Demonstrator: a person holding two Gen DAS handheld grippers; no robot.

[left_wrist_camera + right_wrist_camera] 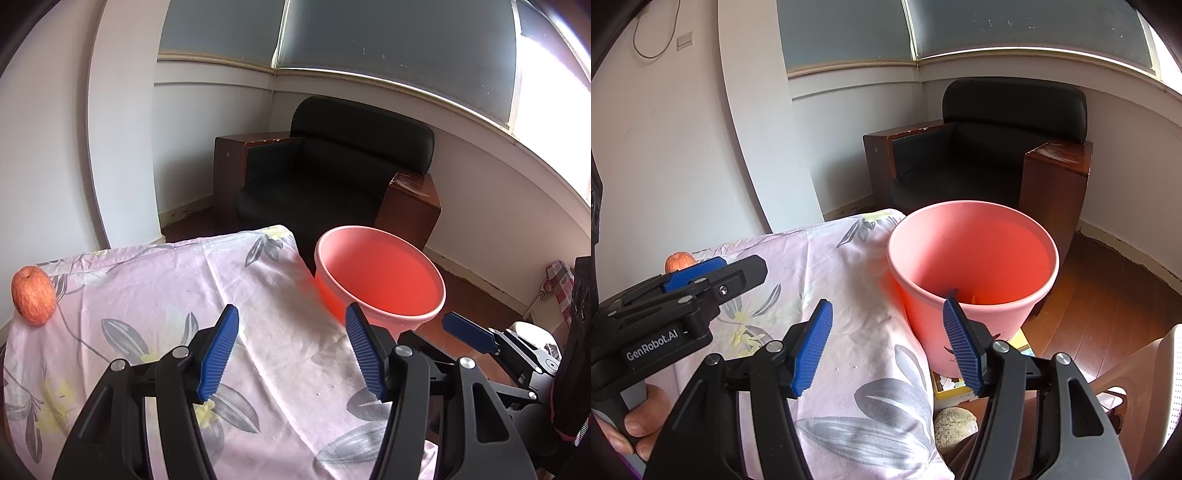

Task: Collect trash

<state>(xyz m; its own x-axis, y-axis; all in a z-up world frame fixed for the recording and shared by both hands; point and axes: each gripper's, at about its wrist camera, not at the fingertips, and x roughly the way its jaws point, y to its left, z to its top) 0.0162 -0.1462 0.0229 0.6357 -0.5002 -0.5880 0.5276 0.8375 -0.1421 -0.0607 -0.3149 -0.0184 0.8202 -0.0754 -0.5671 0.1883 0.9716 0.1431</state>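
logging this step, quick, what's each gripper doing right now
left gripper: open, nothing between its fingers, over the flowered cloth.
right gripper: open, holding nothing, by the pink bin.

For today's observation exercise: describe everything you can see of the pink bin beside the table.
The pink bin is a round, open-topped bucket that looks like smooth plastic, with a thickened rolled rim and walls tapering downward. It stands upright just off the table's right edge, close against the hanging floral cloth; whether they touch is unclear. Its mouth sits at about tabletop height. A dark mark shows low on its outer wall. Something small lies inside near the front wall, too hidden to identify. Neither gripper touches it.
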